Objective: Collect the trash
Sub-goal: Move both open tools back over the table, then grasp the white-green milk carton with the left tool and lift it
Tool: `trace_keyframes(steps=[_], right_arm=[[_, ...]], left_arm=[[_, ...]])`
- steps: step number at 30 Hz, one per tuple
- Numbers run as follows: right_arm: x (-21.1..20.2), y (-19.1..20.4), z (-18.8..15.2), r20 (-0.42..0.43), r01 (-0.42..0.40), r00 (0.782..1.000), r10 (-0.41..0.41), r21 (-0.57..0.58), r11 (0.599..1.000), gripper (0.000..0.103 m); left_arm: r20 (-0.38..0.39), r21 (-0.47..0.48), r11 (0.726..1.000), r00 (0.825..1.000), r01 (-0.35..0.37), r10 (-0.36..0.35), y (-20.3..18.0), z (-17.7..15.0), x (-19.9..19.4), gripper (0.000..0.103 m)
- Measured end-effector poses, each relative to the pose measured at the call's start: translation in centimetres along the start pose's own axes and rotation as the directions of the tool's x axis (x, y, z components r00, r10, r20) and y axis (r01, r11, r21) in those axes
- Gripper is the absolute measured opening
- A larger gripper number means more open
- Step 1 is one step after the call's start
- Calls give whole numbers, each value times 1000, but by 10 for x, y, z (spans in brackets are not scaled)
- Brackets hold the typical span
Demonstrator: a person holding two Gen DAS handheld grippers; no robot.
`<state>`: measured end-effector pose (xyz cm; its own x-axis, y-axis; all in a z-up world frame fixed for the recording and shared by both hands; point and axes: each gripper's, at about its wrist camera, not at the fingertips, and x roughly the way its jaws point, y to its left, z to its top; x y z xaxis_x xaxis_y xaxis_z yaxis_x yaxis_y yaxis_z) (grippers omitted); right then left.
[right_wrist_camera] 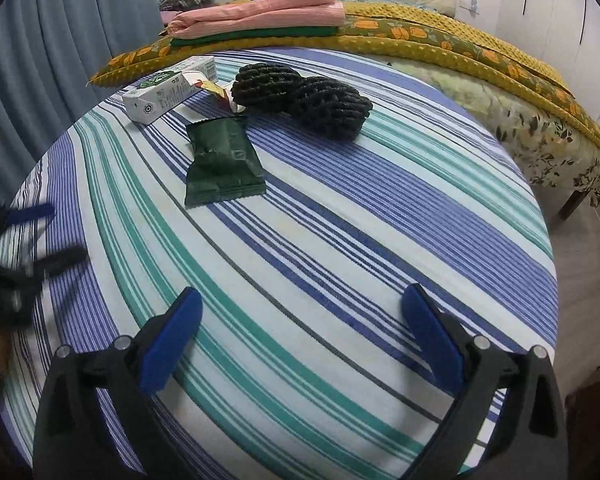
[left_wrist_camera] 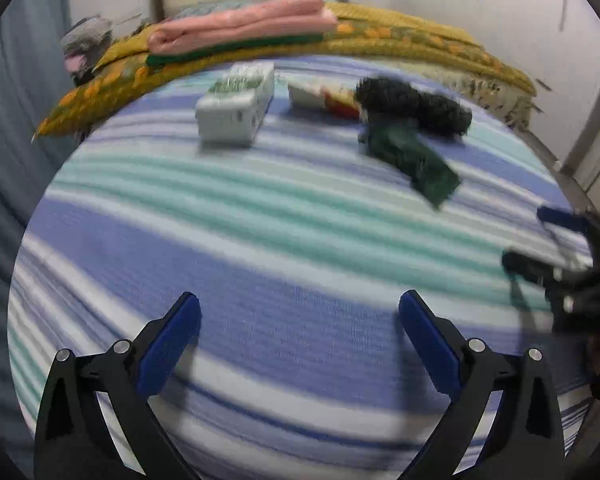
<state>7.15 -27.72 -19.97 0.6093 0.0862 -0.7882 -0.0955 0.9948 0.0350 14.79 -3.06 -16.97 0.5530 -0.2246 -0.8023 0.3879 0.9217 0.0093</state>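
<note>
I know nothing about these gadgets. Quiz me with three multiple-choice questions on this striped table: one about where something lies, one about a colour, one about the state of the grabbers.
1. Where does the green wrapper lie relative to the black mesh netting?
A. On top of it
B. Nearer the camera, flat on the striped cloth
C. Inside the white carton

2. What colour is the folded fabric on top of the pile behind the table?
A. Pink
B. Black
C. Purple

3. How do the jaws of the left gripper and the right gripper stand?
A. Both shut on trash
B. One holds the carton
C. Both wide open, holding nothing

Answers: 1 B, the wrapper lies on the cloth in front of the netting. 2 A, the top fold is pink over a green one. 3 C, only bare cloth shows between each pair of blue pads.
</note>
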Motion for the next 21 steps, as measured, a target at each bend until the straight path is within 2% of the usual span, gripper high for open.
trace_keyframes(steps=[3,5,10,12,13,15,18,21], right_arm=[[0,0,0,-1,3,1000,-3,-1,1000,98],[-1,-1,0,-2,1,1000,-1,0,1000,98],[0,-1,0,-3,2,1000,-2,-1,1000,98],[0,-1,0,-3,2,1000,-2,-1,1000,98],[0,-1,0,-3,2,1000,-2,-1,1000,98],[0,-1,0,-3,2,1000,-2,-1,1000,98],[0,-1,0,-3,2,1000,-2,-1,1000,98],[0,-1,0,-3,2,1000,-2,0,1000,98]], left_arm=[[53,4,1000,998,-17,16,19,41,5,99],[64,17,998,996,-56,55,31,77,21,99],[-51,49,996,996,-77,79,45,137,79,99],[-52,54,995,995,-87,90,48,146,90,96],[-51,61,995,995,-83,86,48,149,94,87],[-69,68,995,995,-67,71,47,149,99,50],[-41,48,996,996,-74,76,49,142,87,49],[-16,10,998,997,-70,70,54,121,56,49]])
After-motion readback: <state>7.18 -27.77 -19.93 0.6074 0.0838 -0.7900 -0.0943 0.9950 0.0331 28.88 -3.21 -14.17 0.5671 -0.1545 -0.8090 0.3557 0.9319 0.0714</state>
